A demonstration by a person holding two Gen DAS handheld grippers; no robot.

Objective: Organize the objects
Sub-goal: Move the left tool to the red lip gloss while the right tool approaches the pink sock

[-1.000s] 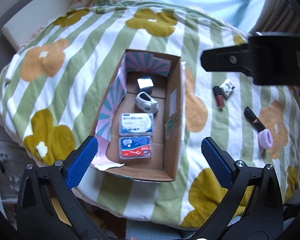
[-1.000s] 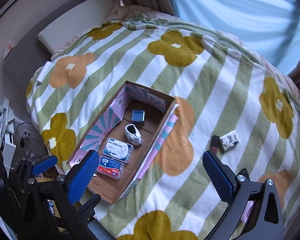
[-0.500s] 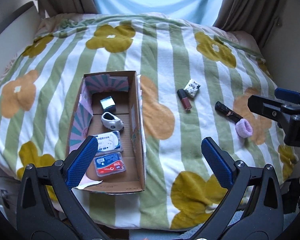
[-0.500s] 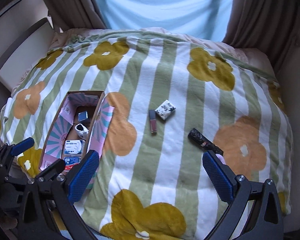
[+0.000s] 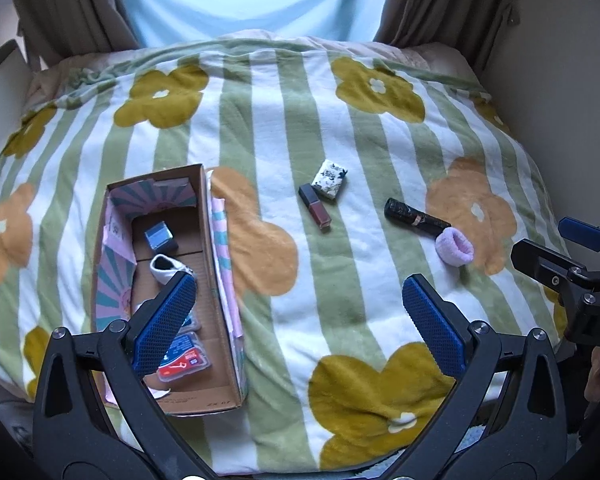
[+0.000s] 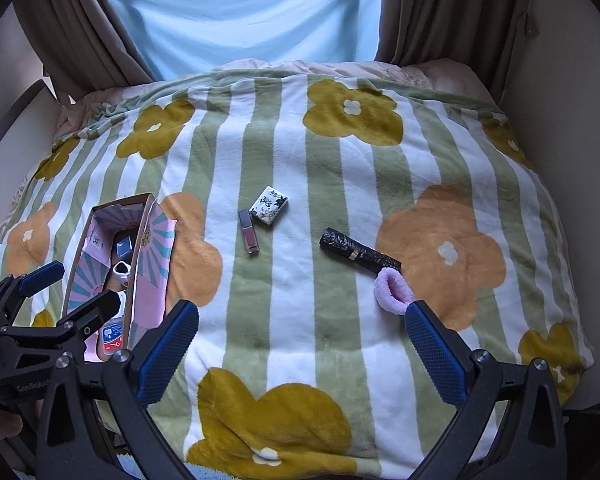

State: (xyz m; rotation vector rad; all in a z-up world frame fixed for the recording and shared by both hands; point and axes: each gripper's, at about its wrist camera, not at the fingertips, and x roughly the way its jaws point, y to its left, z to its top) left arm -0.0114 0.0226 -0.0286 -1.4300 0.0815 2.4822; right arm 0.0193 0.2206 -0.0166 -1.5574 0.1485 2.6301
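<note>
Box (image 5: 220, 364) near bed's left edge, already loaded: small cube (image 5: 160, 235), white piece (image 5: 168, 269), two flat packs (image 5: 182, 360). Still loose on blanket (image 5: 340, 280) mid-bed: lip gloss (image 5: 315, 205) beside patterned packet (image 5: 329, 179), black tube (image 5: 414, 217) touching pink scrunchie (image 5: 454, 246) toward right edge. Roughly half done by the look; left gripper (image 5: 298, 322) and right gripper (image 6: 302, 342) both spread wide, gripping nothing, hovering at near edge.

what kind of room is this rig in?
Most likely a bedroom: a flowered, striped blanket spread over what looks like a bed, brown curtains at the window behind, and a cardboard box of small household items.
</note>
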